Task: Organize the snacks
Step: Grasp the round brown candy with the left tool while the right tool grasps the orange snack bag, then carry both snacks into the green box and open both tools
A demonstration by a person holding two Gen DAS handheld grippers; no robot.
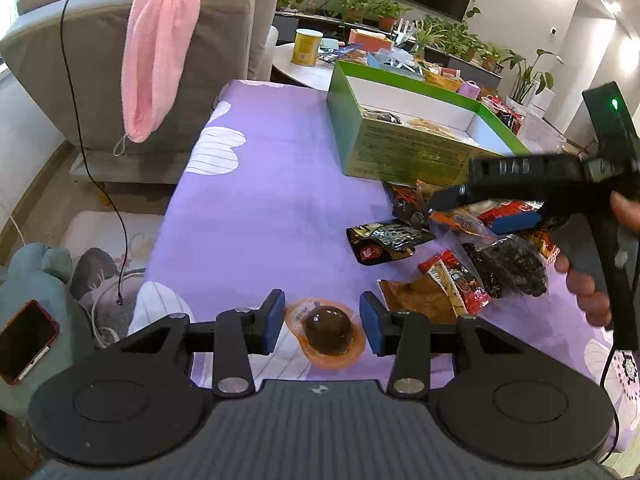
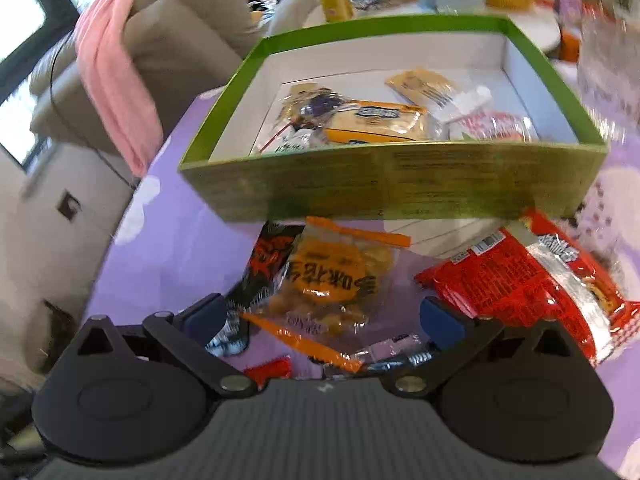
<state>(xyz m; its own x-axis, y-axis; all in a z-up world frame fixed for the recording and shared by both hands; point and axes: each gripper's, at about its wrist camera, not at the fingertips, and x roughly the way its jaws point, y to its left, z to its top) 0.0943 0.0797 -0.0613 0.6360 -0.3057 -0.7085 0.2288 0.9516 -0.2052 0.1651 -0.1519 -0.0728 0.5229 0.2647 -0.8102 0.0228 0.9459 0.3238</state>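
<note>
A: The desk [image 1: 256, 184] with the purple cloth has much bare room on its left half. The green box [image 2: 400, 184], open on top, stands at the far right and already holds some snacks.

B: And the tongs?

A: The right tongs [image 2: 320, 316] are wide open over an orange packet [image 2: 332, 276], gripping nothing. The left tongs [image 1: 322, 326] stand open around a round jelly cup [image 1: 326, 330] near the front edge, pads not touching.
</note>
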